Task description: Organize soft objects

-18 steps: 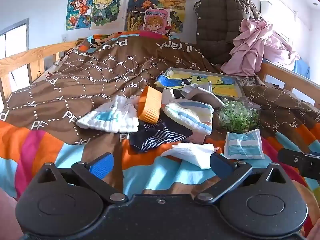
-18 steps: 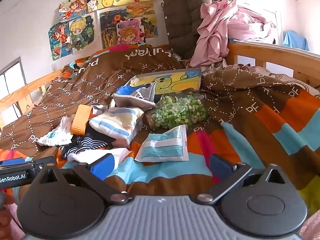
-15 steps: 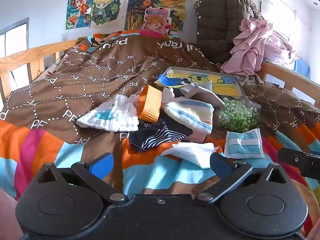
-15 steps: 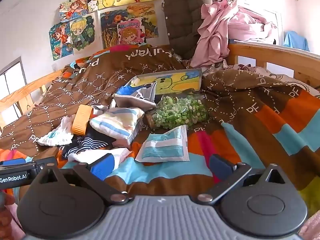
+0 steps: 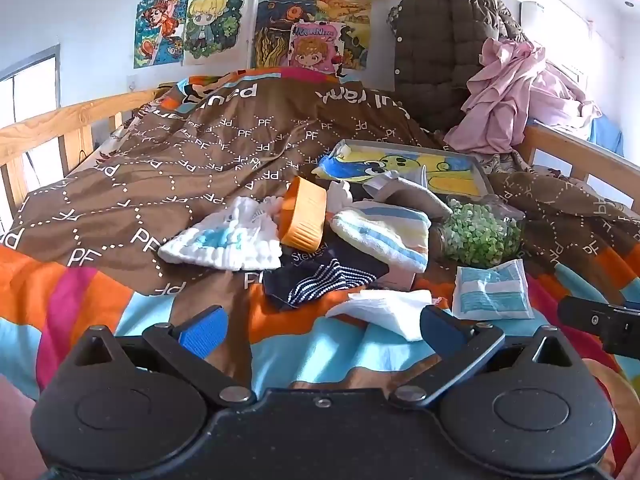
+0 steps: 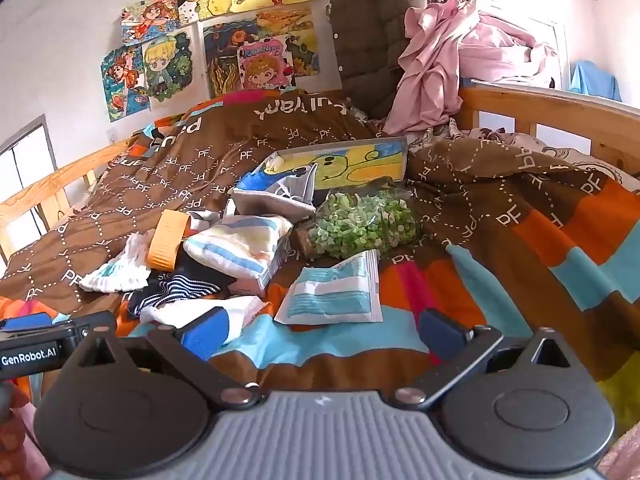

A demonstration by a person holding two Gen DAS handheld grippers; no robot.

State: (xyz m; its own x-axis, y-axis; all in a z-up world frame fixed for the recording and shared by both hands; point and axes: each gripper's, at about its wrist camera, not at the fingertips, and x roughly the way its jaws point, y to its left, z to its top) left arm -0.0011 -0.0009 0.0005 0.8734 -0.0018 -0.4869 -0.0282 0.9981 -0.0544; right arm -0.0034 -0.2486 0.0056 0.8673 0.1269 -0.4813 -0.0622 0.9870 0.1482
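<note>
Bed (image 5: 132, 208) with brown-and-striped cover, wooden rails along both side edges. Soft things heaped near the middle, toward the near end.

Left gripper (image 5: 320, 328): released, jaws wide apart, holding nothing, low over the near edge of the bed. White folded cloth (image 5: 384, 306) lying just ahead, close by the right fingertip (image 5: 440, 326).

Right gripper (image 6: 324, 332): released too, jaws spread, nothing between them. Blue-and-white packet (image 6: 334, 294) flat on the cover just ahead of it.

Pile, seen from the left wrist: white-and-blue fluffy cloth (image 5: 228, 240) at its left edge; orange ribbed piece (image 5: 304, 216) propped upright beside that; navy striped garment (image 5: 320, 278) underneath; pastel striped towel (image 5: 384, 232) folded on top, right of the orange piece. Bag of green bits (image 5: 480, 232) just right of the towel. Grey pouch (image 5: 408, 196) behind the towel, overlapping a yellow-and-blue picture board (image 5: 448, 168).

Far right corner: brown quilted jacket (image 5: 444, 48) and pink clothes (image 5: 516, 92) bunched against the rail. Cartoon drawings (image 5: 208, 28) on the wall behind.
</note>
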